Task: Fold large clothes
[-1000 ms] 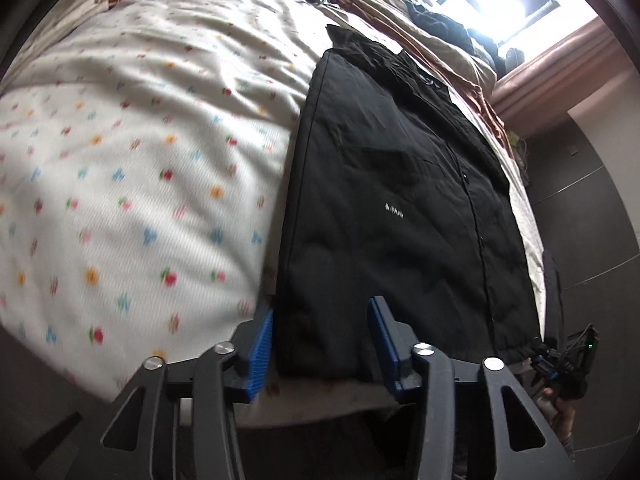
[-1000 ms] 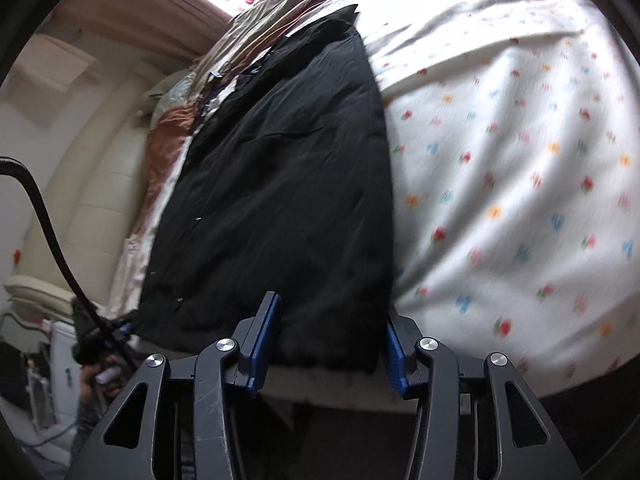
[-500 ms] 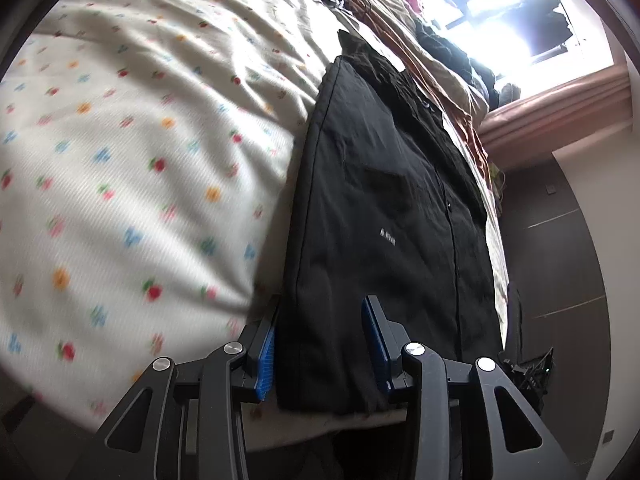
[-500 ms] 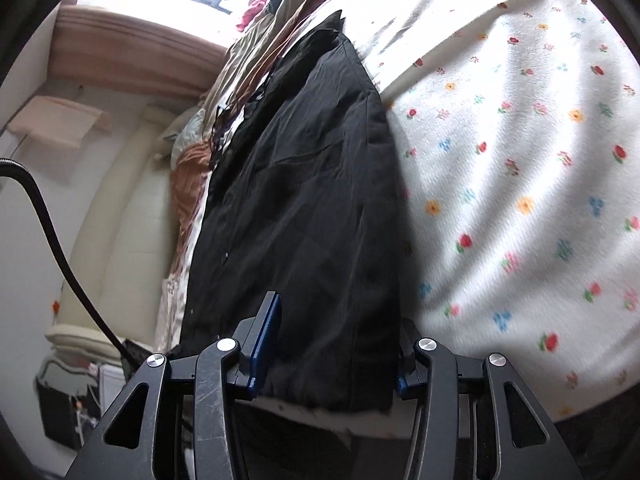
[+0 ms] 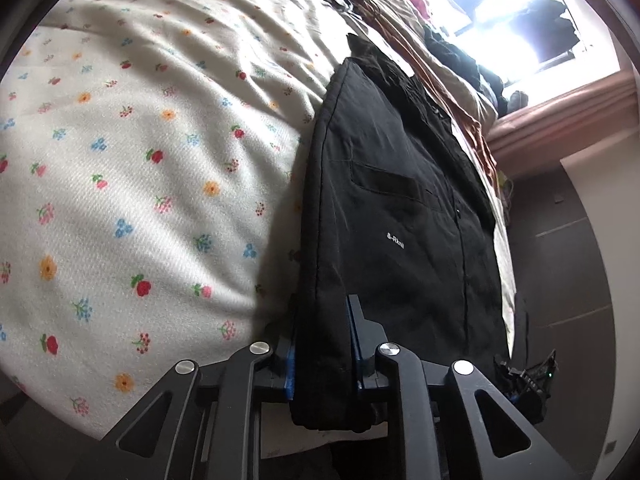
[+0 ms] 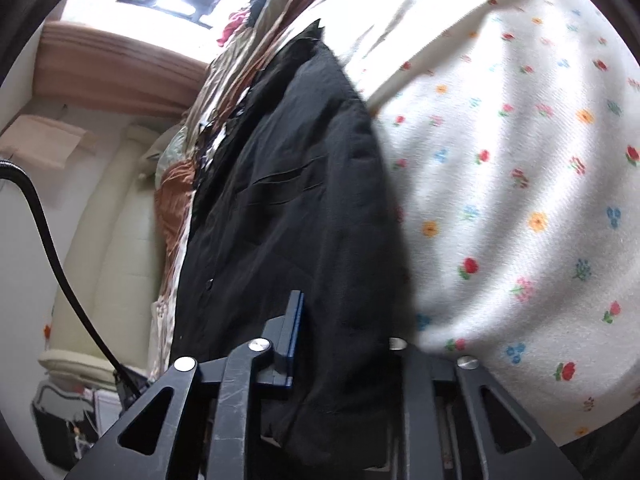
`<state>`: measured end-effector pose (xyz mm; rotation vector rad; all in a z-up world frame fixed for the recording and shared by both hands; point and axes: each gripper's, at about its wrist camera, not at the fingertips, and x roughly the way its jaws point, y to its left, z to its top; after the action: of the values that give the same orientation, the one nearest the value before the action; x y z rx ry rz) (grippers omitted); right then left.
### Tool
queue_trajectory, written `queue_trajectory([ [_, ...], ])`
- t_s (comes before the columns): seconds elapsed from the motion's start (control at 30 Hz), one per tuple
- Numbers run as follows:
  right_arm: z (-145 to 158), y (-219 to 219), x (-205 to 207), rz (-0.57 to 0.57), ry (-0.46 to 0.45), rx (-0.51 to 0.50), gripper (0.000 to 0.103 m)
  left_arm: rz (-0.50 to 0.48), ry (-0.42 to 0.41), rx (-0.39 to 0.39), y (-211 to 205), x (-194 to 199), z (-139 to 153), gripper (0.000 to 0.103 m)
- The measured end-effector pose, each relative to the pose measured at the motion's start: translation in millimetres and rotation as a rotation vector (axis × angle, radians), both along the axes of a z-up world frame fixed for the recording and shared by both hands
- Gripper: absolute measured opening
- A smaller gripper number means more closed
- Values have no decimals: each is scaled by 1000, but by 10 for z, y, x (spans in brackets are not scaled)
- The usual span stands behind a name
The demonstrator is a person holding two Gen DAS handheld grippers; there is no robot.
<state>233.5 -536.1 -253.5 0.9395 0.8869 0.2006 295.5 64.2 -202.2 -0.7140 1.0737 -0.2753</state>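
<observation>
Both grippers, left (image 5: pixel 322 340) and right (image 6: pixel 346 344), have jaws clamped on the black jacket's (image 5: pixel 400 216) hem corners.

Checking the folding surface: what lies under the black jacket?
The black jacket rests on the floral blanket; striped brown bedding shows beyond its collar. Whatever lies directly beneath is covered.

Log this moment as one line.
left gripper: shut on black jacket hem | right gripper: around hem, closure unclear | floral blanket beneath
</observation>
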Motion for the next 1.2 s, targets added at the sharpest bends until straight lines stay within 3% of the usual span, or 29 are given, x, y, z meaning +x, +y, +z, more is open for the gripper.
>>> queue_trajectory([
  [0.13, 4, -11, -28, -24, 2, 11, 10, 46, -9, 13, -5, -47, 22, 12],
  [0.27, 223, 28, -125, -15, -70, 7, 5, 67, -45, -16, 21, -136, 185, 9],
  [0.57, 736, 133, -364, 18, -178, -11, 4, 64, -166, -63, 86, -412, 679, 9],
  [0.97, 888, 229, -874, 13, -209, -43, 4, 55, -242, -109, 145, -976, 685, 9],
  [1.2, 1204, 340, -1189, 31, -301, -53, 4, 78, -312, -126, 210, -1280, 952, 9],
])
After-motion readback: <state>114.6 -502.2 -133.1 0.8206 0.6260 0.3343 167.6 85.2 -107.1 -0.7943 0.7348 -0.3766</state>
